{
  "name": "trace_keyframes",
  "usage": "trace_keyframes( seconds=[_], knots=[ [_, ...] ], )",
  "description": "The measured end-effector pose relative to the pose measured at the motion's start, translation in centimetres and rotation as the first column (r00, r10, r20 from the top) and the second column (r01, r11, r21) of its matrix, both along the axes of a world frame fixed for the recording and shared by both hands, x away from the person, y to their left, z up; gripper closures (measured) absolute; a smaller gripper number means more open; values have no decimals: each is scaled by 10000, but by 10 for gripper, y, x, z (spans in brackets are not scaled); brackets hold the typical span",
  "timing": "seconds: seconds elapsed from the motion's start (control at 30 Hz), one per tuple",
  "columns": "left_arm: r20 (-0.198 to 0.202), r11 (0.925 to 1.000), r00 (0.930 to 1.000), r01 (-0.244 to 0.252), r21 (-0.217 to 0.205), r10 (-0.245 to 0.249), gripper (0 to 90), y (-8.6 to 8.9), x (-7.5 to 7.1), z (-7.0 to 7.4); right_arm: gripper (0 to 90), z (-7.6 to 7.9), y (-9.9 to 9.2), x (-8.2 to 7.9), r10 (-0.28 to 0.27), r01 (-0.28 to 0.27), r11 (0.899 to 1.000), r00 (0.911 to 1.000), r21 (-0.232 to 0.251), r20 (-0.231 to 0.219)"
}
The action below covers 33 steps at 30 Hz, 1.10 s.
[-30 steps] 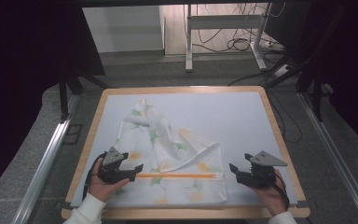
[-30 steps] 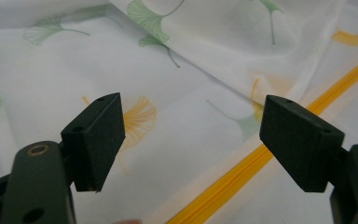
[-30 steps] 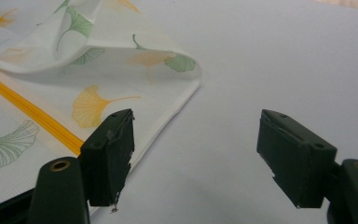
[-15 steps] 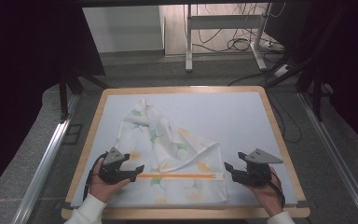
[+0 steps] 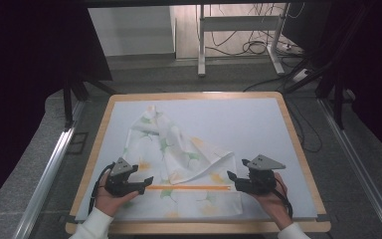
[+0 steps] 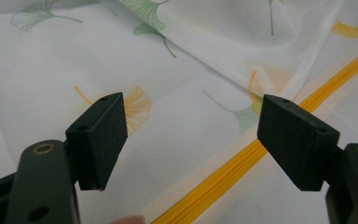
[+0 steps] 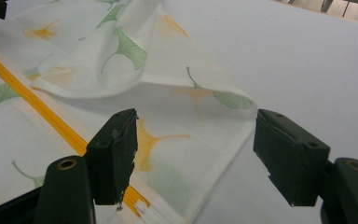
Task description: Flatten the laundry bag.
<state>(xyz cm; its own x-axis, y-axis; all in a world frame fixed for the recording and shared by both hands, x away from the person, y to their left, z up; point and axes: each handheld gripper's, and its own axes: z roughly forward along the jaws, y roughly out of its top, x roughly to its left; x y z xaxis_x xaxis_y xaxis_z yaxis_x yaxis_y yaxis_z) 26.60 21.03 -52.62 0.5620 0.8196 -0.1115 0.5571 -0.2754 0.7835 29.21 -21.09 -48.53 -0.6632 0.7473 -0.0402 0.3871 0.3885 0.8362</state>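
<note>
left gripper (image 5: 146, 180): jaws spread, empty, over zipper (image 5: 188, 187) | right gripper (image 5: 232, 177): jaws spread, empty, at cloth's right edge | leaf-print pillowcase (image 5: 179, 154): rumpled on white board (image 5: 258, 124) | tip: pinch single-layer corners, pull evenly.

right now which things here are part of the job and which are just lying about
Part of the job:
white leaf-print cloth
its yellow zipper
left gripper, open
right gripper, open

Just lying about:
metal stand
floor cables
</note>
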Motion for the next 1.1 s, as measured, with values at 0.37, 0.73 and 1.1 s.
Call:
trace_keyframes(
  seconds=[0.37, 0.73, 1.1],
  knots=[
    [-30, 9999, 10000, 27, 160, -26, 240, -1, 1, -2, 297, 10, 42, 5, 796, -795, 9968, 9968, 85, -60],
    [-46, 9995, 10000, 62, 304, -60, 239, -6, 1, -3, 296, 11, 81, 8, 1559, -1561, 9877, 9870, -13, -394],
    [15, 9999, 10000, -25, 163, 25, 237, -3, 0, -1, 310, 8, 122, 10, 2317, -2339, 9722, 9678, -105, -987]
  ],
)
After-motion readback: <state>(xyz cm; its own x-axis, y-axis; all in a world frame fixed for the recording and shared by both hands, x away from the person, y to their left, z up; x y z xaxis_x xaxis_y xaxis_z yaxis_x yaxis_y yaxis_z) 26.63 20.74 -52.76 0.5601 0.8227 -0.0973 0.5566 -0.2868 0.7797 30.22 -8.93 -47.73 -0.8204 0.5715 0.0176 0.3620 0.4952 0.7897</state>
